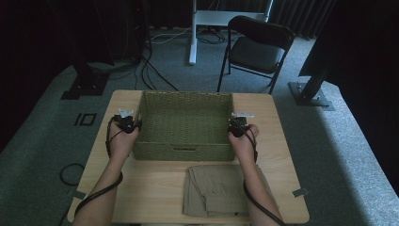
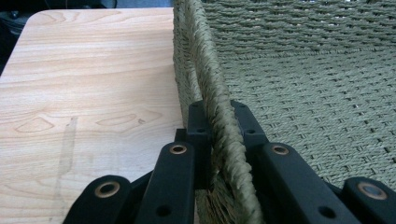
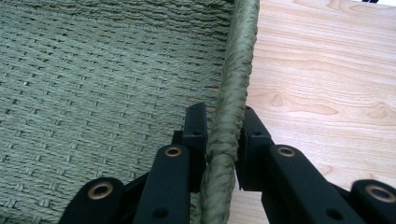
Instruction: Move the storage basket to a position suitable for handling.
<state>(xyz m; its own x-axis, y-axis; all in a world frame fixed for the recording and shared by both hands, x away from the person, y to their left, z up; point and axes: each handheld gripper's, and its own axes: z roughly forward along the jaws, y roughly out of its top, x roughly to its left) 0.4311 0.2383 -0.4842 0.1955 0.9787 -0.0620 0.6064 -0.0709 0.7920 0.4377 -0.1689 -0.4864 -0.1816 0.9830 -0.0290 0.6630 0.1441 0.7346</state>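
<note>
Woven olive-green basket (image 1: pixel 186 109) sits mid-table, a bit toward the far edge, open side up, nothing visible inside. Rectangular, with a handle slot in the near wall.

Left gripper (image 1: pixel 126 120) is at the basket's left wall, about halfway along it. In the left gripper view the jaws straddle the braided rim (image 2: pixel 212 93): one jaw outside the wall, one inside, both pressed against the rim, so it's clamped on the basket. Left hand (image 1: pixel 122 140) wraps the gripper body, and its cable (image 1: pixel 96 194) trails back along the forearm.

Right gripper (image 1: pixel 238 123) mirrors that on the right wall. In the right gripper view the rim (image 3: pixel 233 88) runs up between the jaws, one jaw on the basket's inner side, the other over the table side, both touching the braid. Also closed on the basket. Right hand (image 1: pixel 243 141) holds it, and its cable (image 1: pixel 258 203) runs down past the forearm.

Both grippers sit roughly level with each other across the basket. Can't tell whether the basket bottom is touching the table or just off it.

Folded khaki cloth (image 1: pixel 217 190), looks like trousers, lies flat on the near part of the table, just in front of the basket's near wall, partly under the right forearm.

Table (image 1: pixel 117 183) is light wood with rounded corners. Behind it: grey carpet, a black folding chair (image 1: pixel 256 47), a white stand leg (image 1: pixel 192 33), and loose cables on the floor (image 1: pixel 153 70).
</note>
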